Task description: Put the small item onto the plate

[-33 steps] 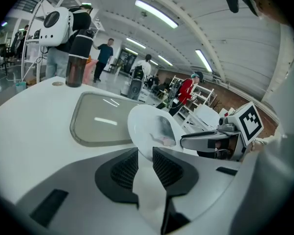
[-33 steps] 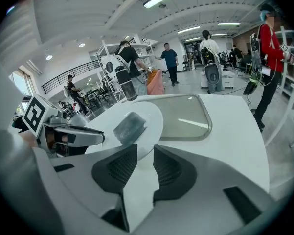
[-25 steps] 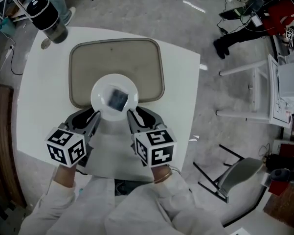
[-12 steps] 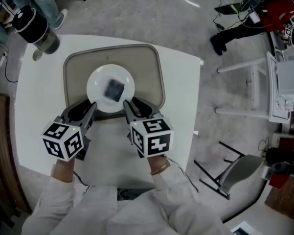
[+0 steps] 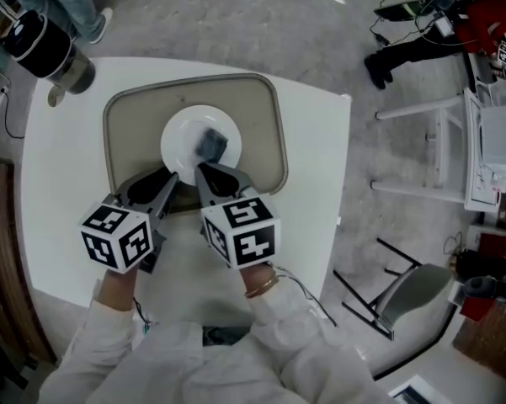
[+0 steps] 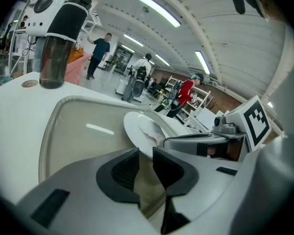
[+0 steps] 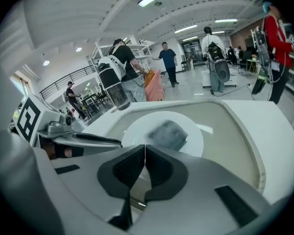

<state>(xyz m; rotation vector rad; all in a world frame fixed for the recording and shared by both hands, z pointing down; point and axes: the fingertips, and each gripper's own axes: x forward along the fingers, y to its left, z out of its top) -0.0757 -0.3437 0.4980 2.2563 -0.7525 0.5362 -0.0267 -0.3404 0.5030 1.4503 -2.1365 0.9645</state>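
Note:
A small dark grey item (image 5: 210,145) lies on the white plate (image 5: 175,141), which rests inside the beige tray (image 5: 261,116). My left gripper (image 5: 168,180) stands at the plate's near-left rim, its jaws a little apart with only tray showing through the gap (image 6: 146,153). My right gripper (image 5: 202,172) points at the plate's near edge. Its jaws have just been closing and now meet with nothing between them (image 7: 145,151). In the right gripper view the item (image 7: 167,133) sits just past the tips, blurred.
A blender jug with a black top (image 5: 42,49) stands at the far-left corner of the white table (image 5: 311,175). A chair (image 5: 404,301) and a white rack (image 5: 455,158) stand on the floor to the right. People move about in the background.
Both grippers moved forward toward the tray. The plate went from overhanging the tray's near rim to lying fully inside it. The right jaws closed; the left jaws kept their gap.

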